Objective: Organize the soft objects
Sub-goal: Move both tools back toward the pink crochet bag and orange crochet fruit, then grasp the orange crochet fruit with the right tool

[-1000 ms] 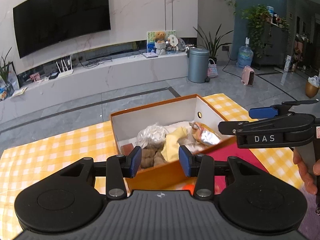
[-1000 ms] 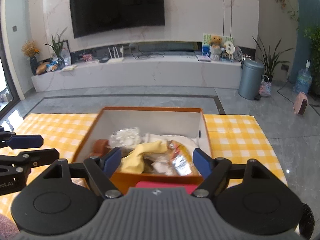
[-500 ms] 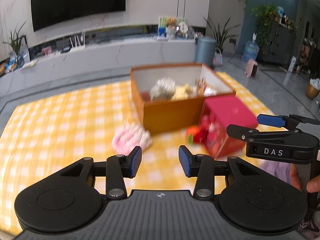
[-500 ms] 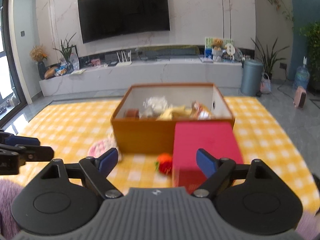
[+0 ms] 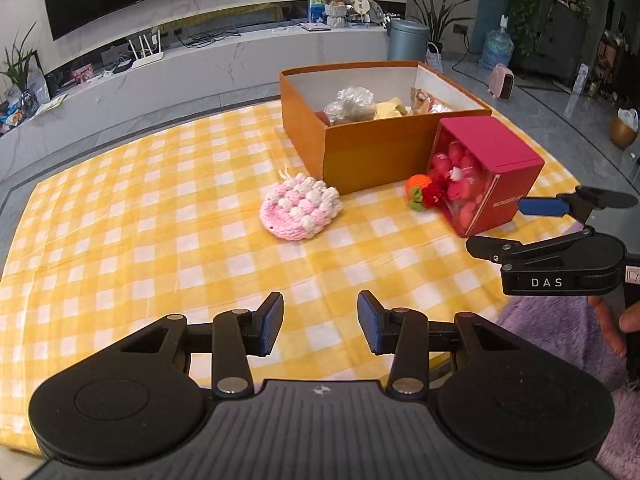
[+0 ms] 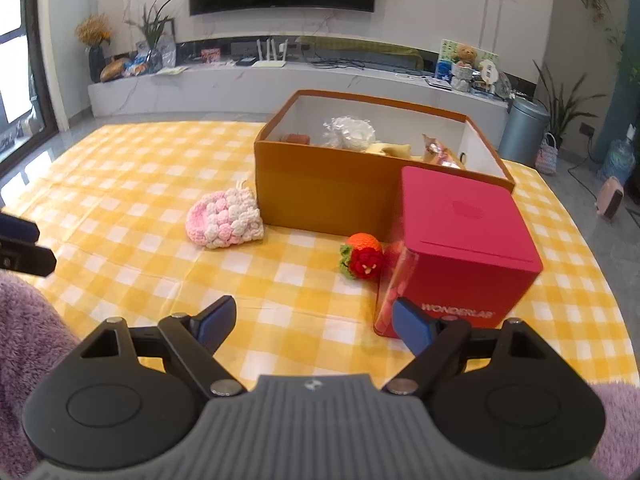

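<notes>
Now holding the left gripper [image 5: 320, 320] low over the checked cloth [image 5: 140, 220], well back from the orange box [image 5: 372, 156], instead of hanging right above its contents as a second ago. Keeping its jaws about half apart, as before, and gripping nothing. Holding the right gripper [image 6: 312, 320] back as well; having just been opening its jaws wider, with only cloth between the pads. Seeing now what was hidden earlier under the tools: a pink crochet pouch [image 5: 301, 212] lying on the cloth just beside the orange box, and a small orange and red crochet piece [image 5: 422, 194] lying between the orange box and a red box [image 5: 500, 184].

Looking from the left wrist into a clear side of the red box, finding red and pink round soft pieces packed inside; seeing also the right gripper from its side, with fingers [image 5: 608, 328] of a hand behind it. Looking from the right wrist, reading only the closed top and the lettered face of the red box, and catching just the tip of the left gripper beside a purple fleece sleeve [image 6: 24, 320].

Noticing crumpled wrappers and something yellow still lying in the orange box. Covering a low corner of the red box with the right pad; not being able to tell whether touching it.
</notes>
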A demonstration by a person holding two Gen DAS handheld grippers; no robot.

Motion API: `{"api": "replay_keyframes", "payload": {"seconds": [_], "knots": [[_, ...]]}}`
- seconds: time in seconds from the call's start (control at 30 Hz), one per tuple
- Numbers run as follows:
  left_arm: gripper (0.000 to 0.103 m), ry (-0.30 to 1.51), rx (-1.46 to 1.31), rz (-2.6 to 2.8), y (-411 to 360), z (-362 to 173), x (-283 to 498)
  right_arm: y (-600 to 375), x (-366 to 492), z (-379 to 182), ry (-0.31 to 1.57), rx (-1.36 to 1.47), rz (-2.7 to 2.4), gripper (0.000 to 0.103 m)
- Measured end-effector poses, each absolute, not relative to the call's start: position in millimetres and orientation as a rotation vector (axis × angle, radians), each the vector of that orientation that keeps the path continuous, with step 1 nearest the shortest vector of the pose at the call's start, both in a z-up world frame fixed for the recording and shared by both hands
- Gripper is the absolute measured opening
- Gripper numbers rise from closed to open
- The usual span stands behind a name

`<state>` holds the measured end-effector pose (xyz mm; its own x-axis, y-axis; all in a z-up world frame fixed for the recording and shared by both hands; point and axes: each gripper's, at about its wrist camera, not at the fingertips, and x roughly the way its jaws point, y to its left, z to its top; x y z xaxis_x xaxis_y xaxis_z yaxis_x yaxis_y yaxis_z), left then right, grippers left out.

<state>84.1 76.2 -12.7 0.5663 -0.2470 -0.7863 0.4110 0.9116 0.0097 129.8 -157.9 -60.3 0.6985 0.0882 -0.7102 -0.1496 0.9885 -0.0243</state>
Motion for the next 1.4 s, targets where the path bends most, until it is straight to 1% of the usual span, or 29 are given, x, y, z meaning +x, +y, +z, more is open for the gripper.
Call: {"api": "replay_keyframes", "payload": {"seconds": [0.17, 0.23, 0.5, 0.67, 0.77, 0.9, 1.17, 1.27, 1.33, 1.4], "knots": [[0.049, 0.896, 0.244, -0.408, 78, -18, 98, -144, 148, -62, 0.795, -0.188, 0.177, 0.083], [0.049, 0.900, 0.264, -0.419, 78, -20, 105, -139, 158, -62, 0.803, -0.233, 0.210, 0.077], [0.049, 0.914, 0.322, -0.451, 70, -30, 130, -118, 196, -63, 0.842, -0.507, 0.342, 0.075], [0.049, 0.920, 0.317, -0.464, 67, -36, 143, -121, 237, -64, 0.908, -0.580, 0.420, 0.072], [0.049, 0.927, 0.299, -0.462, 66, -40, 150, -121, 263, -73, 0.979, -0.668, 0.443, 0.072], [0.049, 0.938, 0.294, -0.459, 63, -45, 158, -125, 289, -87, 1.051, -0.753, 0.504, 0.069], [0.049, 0.956, 0.283, -0.461, 66, -55, 176, -118, 307, -118, 1.162, -0.989, 0.620, 0.068], [0.049, 0.964, 0.291, -0.469, 66, -59, 181, -114, 310, -132, 1.200, -1.061, 0.634, 0.063], [0.049, 0.967, 0.298, -0.473, 66, -61, 182, -114, 316, -140, 1.219, -1.087, 0.619, 0.056], [0.049, 0.970, 0.299, -0.475, 67, -62, 184, -113, 321, -144, 1.239, -1.075, 0.620, 0.054]]}}
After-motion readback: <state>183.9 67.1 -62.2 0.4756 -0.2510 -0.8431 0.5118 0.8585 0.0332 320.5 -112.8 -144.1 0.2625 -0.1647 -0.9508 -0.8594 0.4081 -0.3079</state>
